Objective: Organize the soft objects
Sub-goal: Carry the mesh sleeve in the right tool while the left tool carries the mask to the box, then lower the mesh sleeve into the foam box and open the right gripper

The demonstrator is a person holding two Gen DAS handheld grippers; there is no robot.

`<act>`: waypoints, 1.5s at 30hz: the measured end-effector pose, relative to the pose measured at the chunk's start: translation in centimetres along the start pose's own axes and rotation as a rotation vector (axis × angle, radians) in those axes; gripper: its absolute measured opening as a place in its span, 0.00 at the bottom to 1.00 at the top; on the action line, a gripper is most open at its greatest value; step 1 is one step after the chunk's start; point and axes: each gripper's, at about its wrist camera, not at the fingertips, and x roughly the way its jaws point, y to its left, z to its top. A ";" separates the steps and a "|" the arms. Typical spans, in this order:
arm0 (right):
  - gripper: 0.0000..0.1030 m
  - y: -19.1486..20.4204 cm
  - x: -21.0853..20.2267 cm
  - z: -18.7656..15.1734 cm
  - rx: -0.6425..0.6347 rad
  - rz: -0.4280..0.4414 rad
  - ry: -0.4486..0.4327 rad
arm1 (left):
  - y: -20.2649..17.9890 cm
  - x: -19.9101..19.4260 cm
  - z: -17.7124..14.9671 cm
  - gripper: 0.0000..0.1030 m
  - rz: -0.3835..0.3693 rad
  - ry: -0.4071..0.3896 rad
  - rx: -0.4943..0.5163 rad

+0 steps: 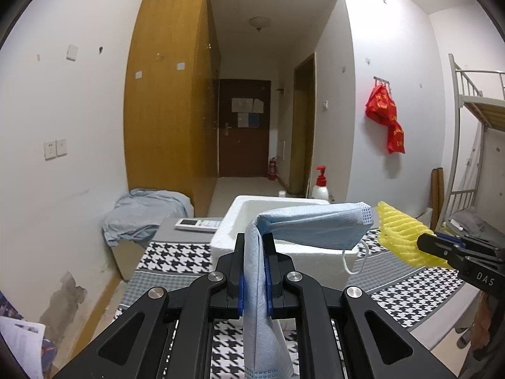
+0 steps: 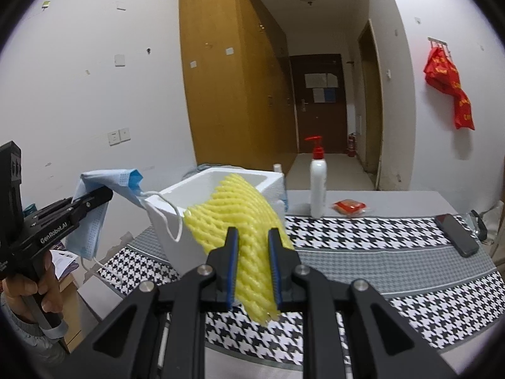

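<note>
Far left, a hand (image 2: 31,287) grips the handle of the left gripper (image 1: 255,243), whose fingers are clamped on a blue mask (image 1: 315,225); the mask flops over the fingertips, its ear loop (image 1: 355,260) dangling against the near wall of the white box (image 1: 318,260). Box sits on the houndstooth cloth (image 2: 394,237), open top facing up. Next along, the right gripper (image 2: 252,237) pinches a yellow foam net (image 2: 240,214), held up in front of the box. Beyond, a pump bottle (image 2: 318,183), then a red packet (image 2: 349,206), and a phone (image 2: 457,235) far right.
</note>
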 end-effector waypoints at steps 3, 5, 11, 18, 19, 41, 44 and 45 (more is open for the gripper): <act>0.21 1.0 0.7 0.3 -0.009 0.022 0.008 | 0.7 0.0 0.0 0.09 0.018 0.003 -0.007; 0.21 1.7 1.2 0.4 -0.022 0.033 0.012 | 1.2 0.0 -0.2 0.09 0.027 0.004 -0.011; 0.21 2.8 2.5 1.1 -0.041 0.043 0.023 | 2.3 0.2 -0.6 0.09 0.038 0.017 -0.023; 0.21 3.3 4.2 2.4 -0.044 0.041 0.024 | 3.2 0.3 -0.5 0.09 0.039 0.014 -0.026; 0.21 3.5 4.3 2.6 -0.045 0.041 0.023 | 3.3 0.3 -0.5 0.09 0.040 0.014 -0.028; 0.21 5.4 9.9 5.3 -0.046 0.060 0.056 | 5.9 0.6 -1.0 0.09 0.075 0.029 -0.074; 0.21 5.6 10.5 5.5 -0.041 0.071 0.065 | 6.2 0.5 -1.1 0.09 0.078 0.030 -0.078; 0.21 5.7 10.8 5.6 -0.039 0.075 0.069 | 6.3 0.6 -1.1 0.09 0.079 0.029 -0.077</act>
